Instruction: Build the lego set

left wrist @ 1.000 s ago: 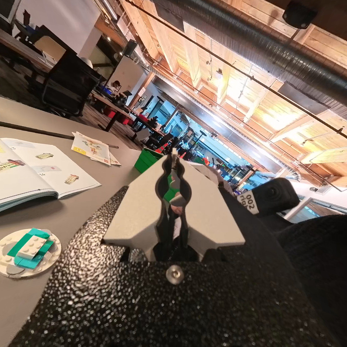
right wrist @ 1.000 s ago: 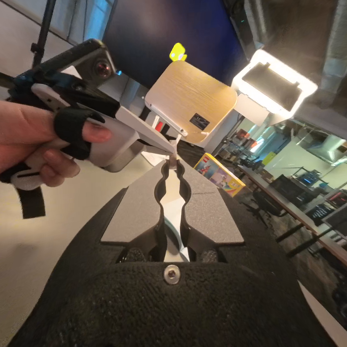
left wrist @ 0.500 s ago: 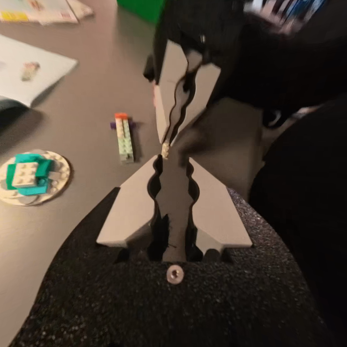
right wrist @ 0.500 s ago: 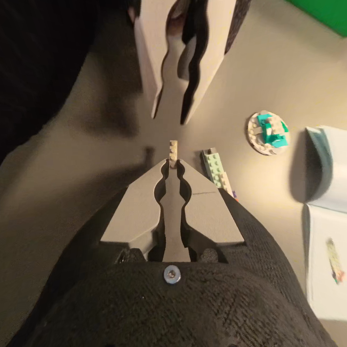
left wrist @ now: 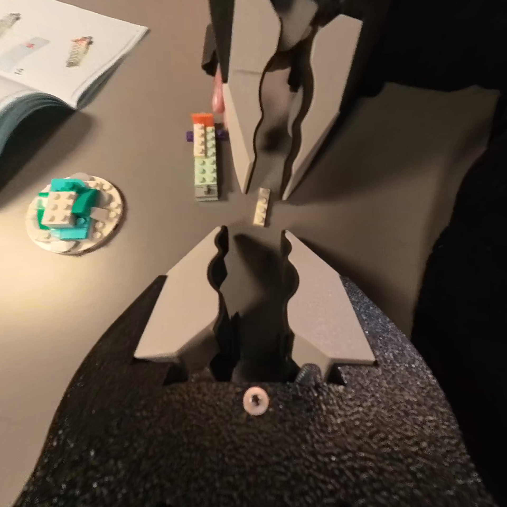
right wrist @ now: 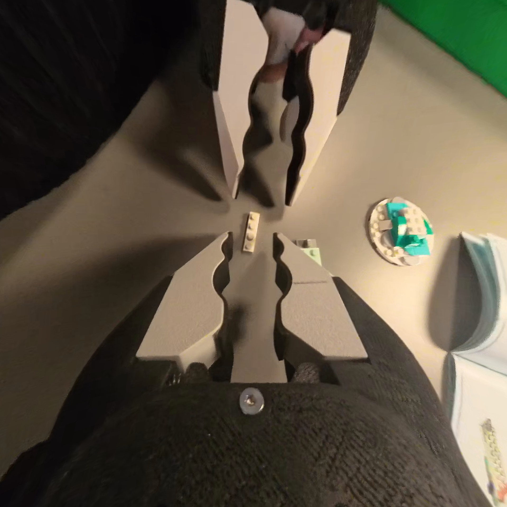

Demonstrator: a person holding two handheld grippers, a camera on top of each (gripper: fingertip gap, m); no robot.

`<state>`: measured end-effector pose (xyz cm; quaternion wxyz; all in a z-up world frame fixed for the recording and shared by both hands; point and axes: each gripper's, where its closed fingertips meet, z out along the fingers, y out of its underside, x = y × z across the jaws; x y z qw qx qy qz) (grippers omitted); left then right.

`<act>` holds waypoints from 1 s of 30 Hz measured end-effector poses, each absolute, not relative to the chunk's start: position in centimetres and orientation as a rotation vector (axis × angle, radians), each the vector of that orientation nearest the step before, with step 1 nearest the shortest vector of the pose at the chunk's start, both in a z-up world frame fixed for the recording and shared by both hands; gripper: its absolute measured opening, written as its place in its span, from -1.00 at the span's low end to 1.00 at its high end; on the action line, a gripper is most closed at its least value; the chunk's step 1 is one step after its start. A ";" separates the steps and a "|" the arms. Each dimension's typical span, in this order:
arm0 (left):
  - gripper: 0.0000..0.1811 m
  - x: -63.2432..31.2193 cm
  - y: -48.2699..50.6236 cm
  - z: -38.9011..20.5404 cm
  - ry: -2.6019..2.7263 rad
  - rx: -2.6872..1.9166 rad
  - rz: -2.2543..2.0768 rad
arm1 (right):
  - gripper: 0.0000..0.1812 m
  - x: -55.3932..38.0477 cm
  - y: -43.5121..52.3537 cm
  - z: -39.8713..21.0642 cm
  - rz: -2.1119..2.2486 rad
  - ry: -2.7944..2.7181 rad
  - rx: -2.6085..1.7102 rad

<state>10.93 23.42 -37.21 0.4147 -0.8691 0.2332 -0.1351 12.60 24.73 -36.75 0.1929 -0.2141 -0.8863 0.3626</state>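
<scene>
A small tan plate brick (left wrist: 262, 207) lies loose on the grey table between the two grippers; it also shows in the right wrist view (right wrist: 251, 231). My left gripper (left wrist: 253, 231) is open and empty, its tips just short of the brick. My right gripper (right wrist: 251, 234) is open, its jaws either side of the brick's near end without touching it. Each gripper faces the other: the right one (left wrist: 263, 192) shows opposite in the left view, the left one (right wrist: 260, 201) in the right view. A long pale-green assembly (left wrist: 205, 159) with an orange end lies to the left.
A round white plate (left wrist: 109, 204) carrying teal and tan bricks sits at the left; it shows in the right wrist view (right wrist: 374, 227). An open instruction booklet (left wrist: 55, 52) lies at the far left. A green bin (right wrist: 452, 35) stands at the top right. A person's dark sleeve (left wrist: 472, 247) is on the right. My two grippers' fingertips are within a few centimetres of each other.
Both grippers swung down from pointing up into the room to facing the table. The right gripper held the tan brick half a second ago and has let go; both jaws opened wider.
</scene>
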 end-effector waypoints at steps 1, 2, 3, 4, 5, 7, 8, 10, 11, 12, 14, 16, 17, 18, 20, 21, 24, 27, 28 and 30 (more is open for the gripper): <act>-0.59 10.9 23.5 -37.0 0.589 -2.170 -0.335 | -0.63 12.5 24.9 -36.2 1.038 -2.447 -0.579; -0.60 11.1 23.6 -36.8 0.600 -2.158 -0.342 | -0.58 12.4 25.3 -35.6 1.058 -2.398 -0.566; -0.60 11.1 23.7 -36.7 0.611 -2.154 -0.350 | -0.54 12.4 26.0 -35.0 1.074 -2.345 -0.566; -0.60 11.3 23.7 -36.8 0.628 -2.157 -0.365 | -0.51 12.3 27.0 -34.4 1.088 -2.291 -0.574; -0.60 11.4 23.7 -37.0 0.637 -2.164 -0.376 | -0.49 12.1 28.1 -33.8 1.098 -2.234 -0.587; -0.62 11.8 23.7 -37.3 0.668 -2.173 -0.404 | -0.49 11.7 31.0 -33.4 1.033 -2.170 -0.626; -0.67 12.0 23.7 -37.4 0.684 -2.177 -0.407 | -0.54 11.7 32.0 -33.7 0.990 -2.189 -0.638; -0.73 12.3 23.7 -37.5 0.715 -2.168 -0.401 | -0.59 12.0 32.7 -34.6 1.025 -2.256 -0.679; -0.73 12.4 23.7 -37.7 0.729 -2.173 -0.400 | -0.62 12.1 32.6 -34.9 1.085 -2.287 -0.699; -0.73 12.5 23.8 -37.7 0.726 -2.178 -0.403 | -0.62 12.1 32.5 -35.3 1.137 -2.305 -0.709; -0.74 12.4 24.0 -37.7 0.711 -2.190 -0.416 | -0.61 12.0 32.5 -35.7 1.188 -2.328 -0.702; -0.74 12.1 24.3 -37.7 0.694 -2.194 -0.410 | -0.61 11.8 32.5 -35.8 1.204 -2.351 -0.683; -0.74 12.2 24.3 -37.7 0.690 -2.193 -0.415 | -0.62 11.8 32.5 -35.8 1.210 -2.366 -0.678; -0.74 12.3 24.3 -37.7 0.689 -2.193 -0.424 | -0.65 11.9 32.4 -36.0 1.220 -2.389 -0.679; -0.76 12.3 24.4 -37.7 0.689 -2.197 -0.427 | -0.68 12.0 32.3 -36.1 1.234 -2.414 -0.683; -0.78 12.4 24.4 -37.7 0.689 -2.198 -0.429 | -0.68 12.0 32.3 -36.1 1.235 -2.419 -0.681; -0.91 12.7 24.4 -37.7 0.709 -2.193 -0.441 | -0.76 11.9 32.5 -36.5 1.206 -2.432 -0.695; -0.94 12.9 24.4 -37.7 0.733 -2.187 -0.437 | -0.83 11.9 32.6 -37.0 1.154 -2.446 -0.693; -0.94 12.7 24.6 -37.7 0.757 -2.174 -0.390 | -0.83 11.9 32.6 -37.0 1.148 -2.445 -0.691; -0.94 12.2 25.4 -37.1 0.762 -2.146 -0.292 | -0.84 11.9 32.6 -37.0 1.148 -2.444 -0.694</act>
